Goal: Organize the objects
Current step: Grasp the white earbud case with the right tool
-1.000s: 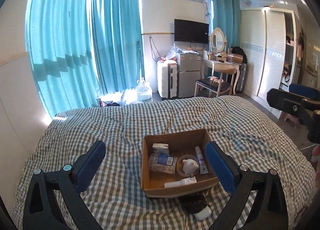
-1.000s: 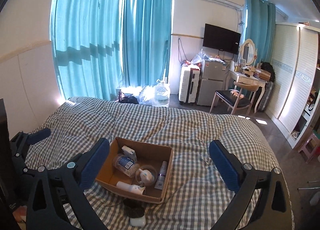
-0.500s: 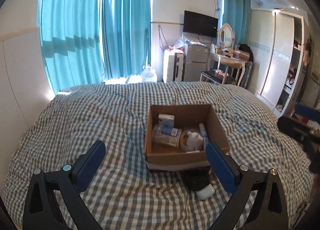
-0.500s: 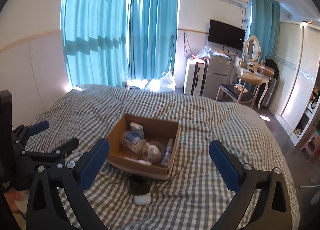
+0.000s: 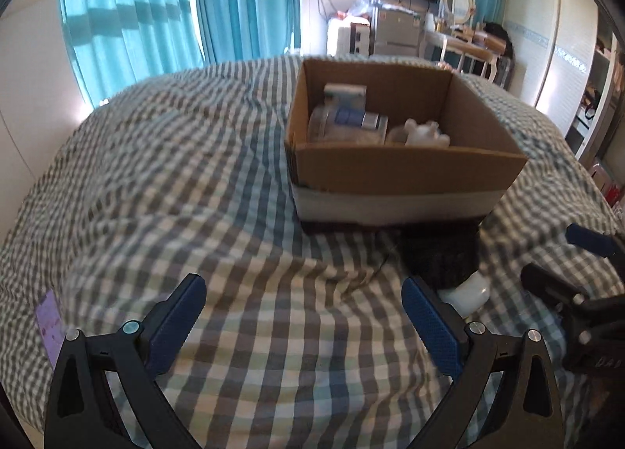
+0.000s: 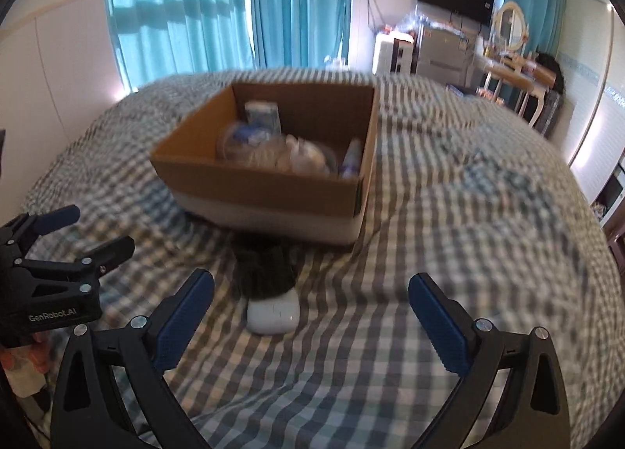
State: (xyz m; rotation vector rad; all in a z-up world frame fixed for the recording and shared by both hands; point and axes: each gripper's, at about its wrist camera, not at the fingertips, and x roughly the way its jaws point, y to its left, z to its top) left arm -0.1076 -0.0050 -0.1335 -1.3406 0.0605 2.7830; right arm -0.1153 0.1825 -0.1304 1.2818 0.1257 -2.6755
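Closest to me, both tools hang low over the checked bedspread [image 6: 449,214] with nothing in them. The right gripper [image 6: 310,322] has its blue pads spread wide, and the left gripper [image 5: 302,326] is just as wide apart, a little off to the side. Between and just ahead of the right one's pads lies a small white case [image 6: 273,316], flat on the cover. A dark fuzzy thing [image 6: 265,273] sits right behind it, touching it, and reaches back to the foot of the cardboard box [image 6: 269,191]. Inside the box I can make out a clear jar with a blue label [image 5: 343,125], a white carton [image 5: 345,91] behind it, and some pale bits I can't identify.

To my eye the white case is the next thing to go in. The bedding is soft and rumpled, so a pad pressing down could sink and snag the cloth, or nudge the smooth case away. Closing too far back might catch the dark thing with it
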